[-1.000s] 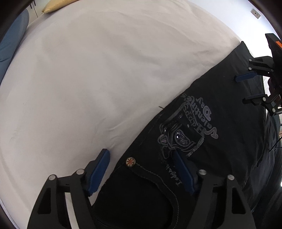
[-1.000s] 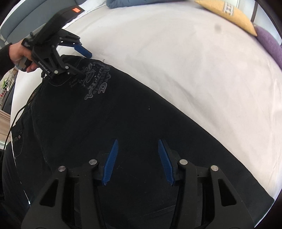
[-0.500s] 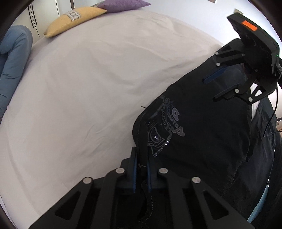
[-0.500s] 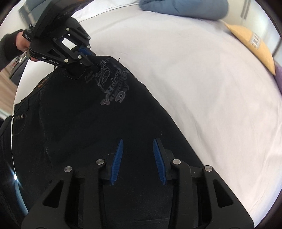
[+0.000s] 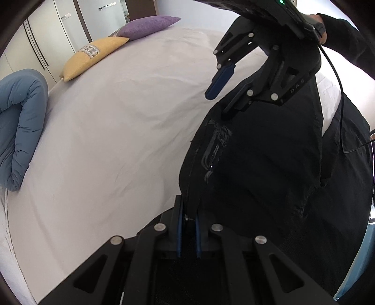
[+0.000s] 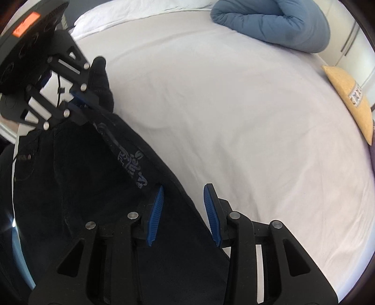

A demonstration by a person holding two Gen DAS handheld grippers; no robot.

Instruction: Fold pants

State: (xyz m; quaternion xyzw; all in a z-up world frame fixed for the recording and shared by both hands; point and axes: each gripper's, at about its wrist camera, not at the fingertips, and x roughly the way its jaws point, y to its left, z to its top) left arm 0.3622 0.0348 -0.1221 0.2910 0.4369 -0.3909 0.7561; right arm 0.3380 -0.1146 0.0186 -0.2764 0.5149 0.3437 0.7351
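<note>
The black pants (image 5: 257, 164) with a grey print (image 6: 133, 164) hang bunched over the white bed. My left gripper (image 5: 187, 225) is shut on the pants' edge and holds it lifted; it also shows at the upper left of the right wrist view (image 6: 77, 98), pinching the cloth. My right gripper (image 6: 184, 211) is open, its blue pads either side of the pants' edge without closing on it. It also shows in the left wrist view (image 5: 222, 93), just above the pants, one blue pad (image 5: 219, 81) visible.
The white bed sheet (image 6: 234, 105) fills most of both views. A rolled blue duvet (image 6: 269, 21) lies at the far side, with a yellow cushion (image 5: 93, 56) and a purple cushion (image 5: 145, 27) by it. Wardrobe doors (image 5: 63, 21) stand behind.
My left gripper closed on the pants' edge and lifted it, bunching the cloth. My right gripper stayed open and moved along the pants toward the left gripper, now at the cloth's edge.
</note>
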